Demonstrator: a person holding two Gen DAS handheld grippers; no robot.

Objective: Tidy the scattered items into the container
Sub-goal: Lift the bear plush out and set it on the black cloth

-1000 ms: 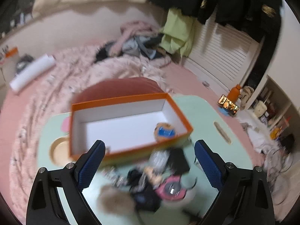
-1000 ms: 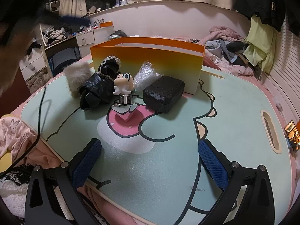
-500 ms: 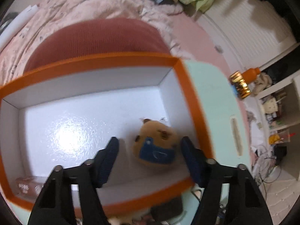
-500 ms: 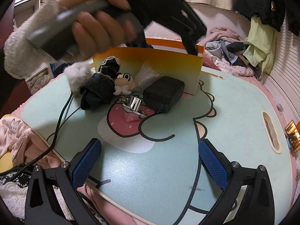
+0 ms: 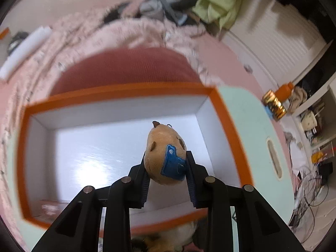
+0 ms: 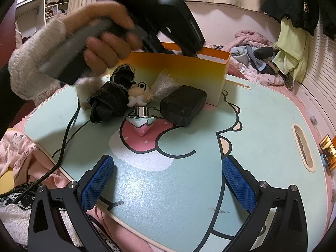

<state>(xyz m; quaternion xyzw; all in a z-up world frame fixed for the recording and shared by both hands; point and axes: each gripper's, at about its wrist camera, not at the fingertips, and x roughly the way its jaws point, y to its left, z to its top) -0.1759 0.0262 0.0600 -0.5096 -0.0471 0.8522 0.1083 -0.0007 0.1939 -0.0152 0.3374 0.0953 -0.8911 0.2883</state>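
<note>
1. Plainly, the left tool (image 5: pixel 166 168) is seen closed on a tan plush toy (image 5: pixel 164 159) with a blue patch; its jaws have just been closing, and the toy is now pinched between the blue pads.
2. The toy is located inside the orange box (image 5: pixel 226 113), over the right part of the white floor, near the right wall; whether it rests on the floor or is lifted clear cannot be told.
3. The toy's long axis is seen running forward along the fingers, its ear end pointing away from the tool.
4. The right tool (image 6: pixel 168 180) is held open and empty above the pale green surface (image 6: pixel 262 126).
5. The scattered items lie ahead of the right tool, against the box's outer wall: a black case (image 6: pixel 182 105), a small figurine (image 6: pixel 139 93) and a black fabric bundle (image 6: pixel 109 100).
6. For these items the right tool is judged the freer one, since the left is occupied inside the box.
</note>
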